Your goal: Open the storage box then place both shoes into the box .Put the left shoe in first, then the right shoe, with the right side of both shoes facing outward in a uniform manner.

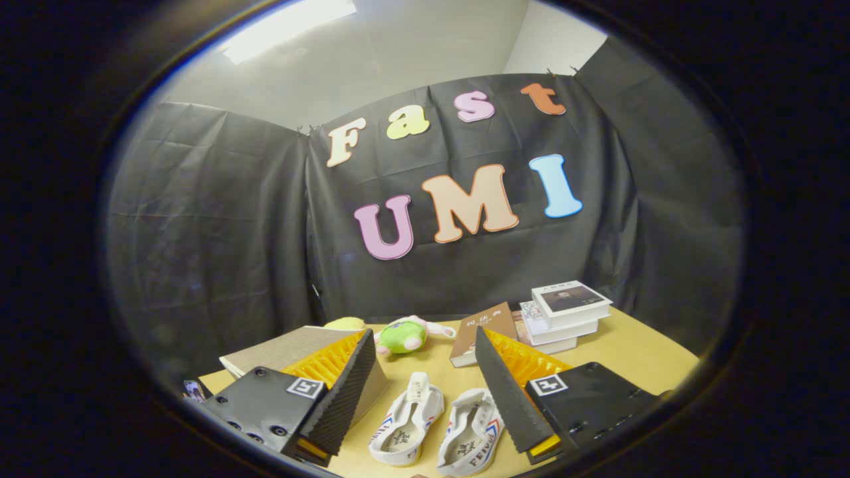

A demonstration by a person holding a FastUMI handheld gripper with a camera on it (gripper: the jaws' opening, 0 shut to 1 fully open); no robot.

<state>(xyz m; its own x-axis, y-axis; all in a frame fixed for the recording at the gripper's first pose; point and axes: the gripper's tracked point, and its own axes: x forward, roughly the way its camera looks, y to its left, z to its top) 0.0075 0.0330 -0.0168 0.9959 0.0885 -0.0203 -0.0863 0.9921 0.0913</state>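
Gripper view looks down the gripper (422,392), its 2 fingers spread wide with nothing between the pads. Between and just ahead of the fingers, 2 white shoes (435,428) lie side by side on the wooden table (631,352), openings up, toes pointing away. Behind the left finger sits a flat tan box (279,350), lid closed. Beyond the shoes lies a green plush toy (402,336); near it, a brown book (481,328) rests beside a stack of 3 books (564,315).
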